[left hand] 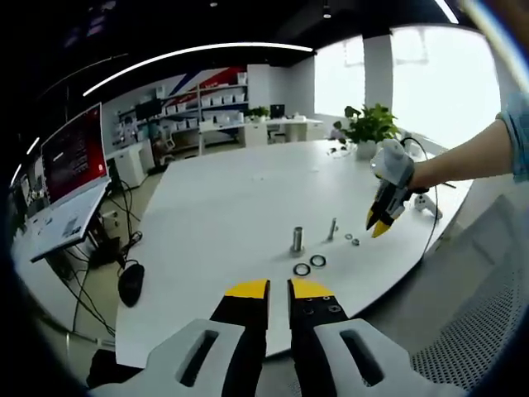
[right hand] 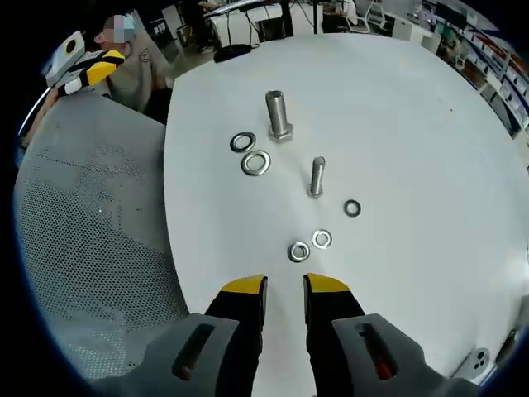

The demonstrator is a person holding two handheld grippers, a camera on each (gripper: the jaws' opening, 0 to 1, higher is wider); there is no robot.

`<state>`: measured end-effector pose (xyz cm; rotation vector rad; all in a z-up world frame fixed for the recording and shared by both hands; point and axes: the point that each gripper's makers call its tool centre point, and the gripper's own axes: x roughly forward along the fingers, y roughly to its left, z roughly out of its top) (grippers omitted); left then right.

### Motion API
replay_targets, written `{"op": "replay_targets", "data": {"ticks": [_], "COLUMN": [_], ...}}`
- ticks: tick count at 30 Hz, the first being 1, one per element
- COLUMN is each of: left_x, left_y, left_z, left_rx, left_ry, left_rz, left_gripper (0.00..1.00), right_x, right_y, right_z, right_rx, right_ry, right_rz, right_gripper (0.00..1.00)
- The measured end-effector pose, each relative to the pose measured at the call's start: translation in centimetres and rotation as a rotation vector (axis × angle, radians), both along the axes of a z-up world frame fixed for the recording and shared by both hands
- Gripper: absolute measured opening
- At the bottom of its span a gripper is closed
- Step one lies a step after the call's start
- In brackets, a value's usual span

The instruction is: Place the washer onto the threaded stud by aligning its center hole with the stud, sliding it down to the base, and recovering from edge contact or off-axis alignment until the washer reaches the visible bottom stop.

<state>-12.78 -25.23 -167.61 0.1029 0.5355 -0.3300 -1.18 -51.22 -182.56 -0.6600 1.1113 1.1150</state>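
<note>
Right gripper (right hand: 283, 285): jaws a narrow gap apart, nothing between them; hovering over the near part of the white table (right hand: 413, 124); in the left gripper view it shows at the right, held by a gloved hand (left hand: 395, 165), tips pointing down at the table
Left gripper (left hand: 278, 289): yellow-tipped jaws almost together, a thin slit between, nothing gripped; sits off the table's near edge, well apart from the hardware
Small washers: two bright ones (right hand: 299, 251) (right hand: 322, 240) just ahead of the right gripper's tips, just beside each other; whether they touch I cannot tell; a darker small one (right hand: 352, 208) a little farther out to the right; all flat on the table, none on a stud
Thin stud (right hand: 316, 177): upright, just beyond the small washers; shank bare
Large bolt (right hand: 278, 116): upright on its hex head, farther out than the thin stud; shank bare
Large washers: two (right hand: 256, 163) (right hand: 242, 142) flat beside the large bolt, left of it in the right gripper view, close together
Surroundings: perforated grey surface (right hand: 91, 248) beside the table; potted plant (left hand: 369, 128) at the far table edge; red-lit monitor (left hand: 76, 153) off to the left
</note>
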Motion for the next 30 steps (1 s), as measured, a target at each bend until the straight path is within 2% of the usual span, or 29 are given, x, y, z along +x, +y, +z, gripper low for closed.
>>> {"op": "replay_targets", "data": {"ticks": [3,9,15,17,30], "left_x": [0.0,0.0,0.1,0.1,0.0], "left_y": [0.0,0.1,0.0,0.0,0.0], "left_z": [0.0,0.0,0.0,0.1,0.1], "left_rx": [-0.001,-0.005,-0.005,-0.006,-0.008], "left_ry": [-0.002,0.0,0.0,-0.002,-0.003], "left_rz": [0.0,0.007,0.007,0.008,0.008], "left_gripper": [0.06,0.06,0.06,0.06,0.06], "right_x": [0.8,1.5,1.3,1.5,1.0], "right_y": [-0.3,0.4,1.3,1.4,2.0], "right_z": [-0.8,-1.2,-1.7,-1.9,-2.8], "right_rx": [-0.024,-0.008,-0.02,-0.048,-0.117], "right_ry": [-0.006,0.011,0.026,0.012,0.0], "right_rz": [0.0,-0.018,0.015,0.045,0.143], "right_gripper": [0.2,0.2,0.21,0.21,0.21]}}
